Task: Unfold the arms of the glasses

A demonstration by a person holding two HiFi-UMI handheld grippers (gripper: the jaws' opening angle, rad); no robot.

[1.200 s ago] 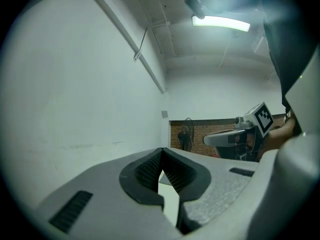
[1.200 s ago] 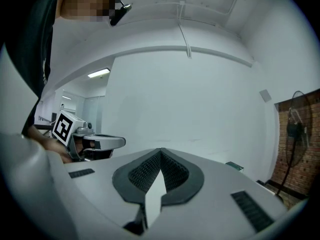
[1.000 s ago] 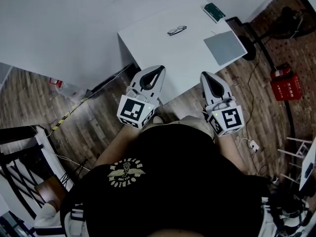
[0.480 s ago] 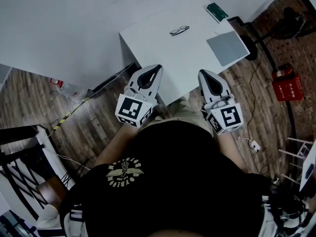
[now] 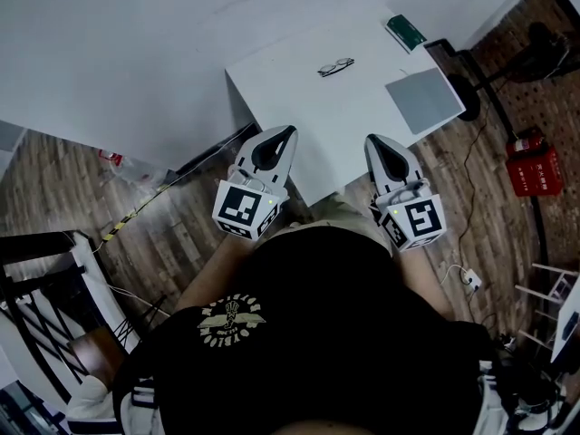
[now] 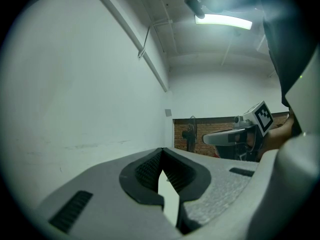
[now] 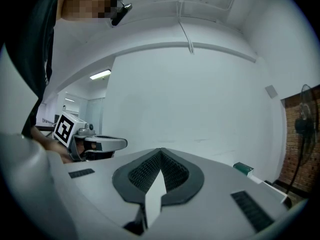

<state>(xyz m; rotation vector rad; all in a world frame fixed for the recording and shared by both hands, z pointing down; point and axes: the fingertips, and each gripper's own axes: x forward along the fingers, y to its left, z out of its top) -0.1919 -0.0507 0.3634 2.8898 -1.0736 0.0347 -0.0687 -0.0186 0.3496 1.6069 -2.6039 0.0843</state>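
Note:
A pair of dark-framed glasses [image 5: 335, 66] lies folded on the white table [image 5: 299, 107], towards its far side. My left gripper [image 5: 283, 131] hovers at the table's near edge, shut with nothing between its jaws. My right gripper [image 5: 374, 140] is level with it to the right, also shut and holding nothing. Both point towards the wall, well short of the glasses. In the left gripper view the jaws [image 6: 161, 151] meet at their tips, and the right gripper [image 6: 235, 136] shows at the side. The right gripper view shows its jaws [image 7: 161, 151] together and the left gripper [image 7: 95, 144].
A grey pad [image 5: 424, 100] lies at the table's right side, and a green box [image 5: 405, 33] sits at its far right corner. A fan stand [image 5: 471, 84] and a red crate [image 5: 530, 170] stand on the wooden floor to the right. A white wall rises behind the table.
Both grippers have moved a little forward towards the table, side by side. Their jaws stayed shut. The glasses have not moved on the table.

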